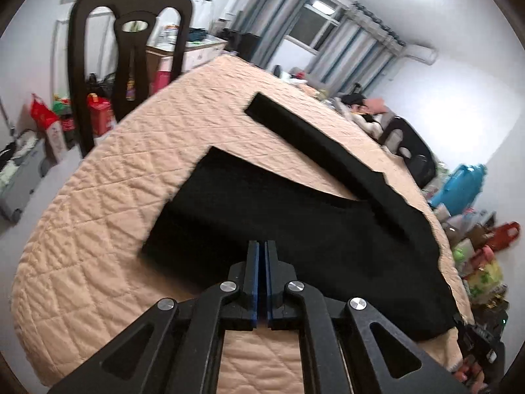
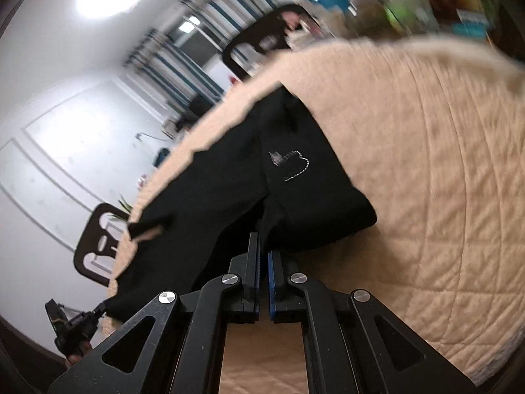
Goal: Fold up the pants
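Note:
Black pants [image 1: 295, 223] lie on a peach quilted cover [image 1: 115, 197]. One leg stretches away, the other lies wide toward the near left. My left gripper [image 1: 262, 246] is shut on the near edge of the pants cloth. In the right wrist view the pants [image 2: 262, 170] show a small stitched mark near the waist end. My right gripper [image 2: 264, 249] is shut on a raised fold of the pants. The other gripper shows at the lower right of the left wrist view [image 1: 479, 344] and at the lower left of the right wrist view [image 2: 75, 328].
A black chair [image 1: 128, 59] stands behind the quilted surface at the far left, another dark chair [image 1: 410, 144] at the right. Bags and boxes [image 1: 475, 249] crowd the floor at the right. Curtains and a window [image 1: 315, 29] are at the back.

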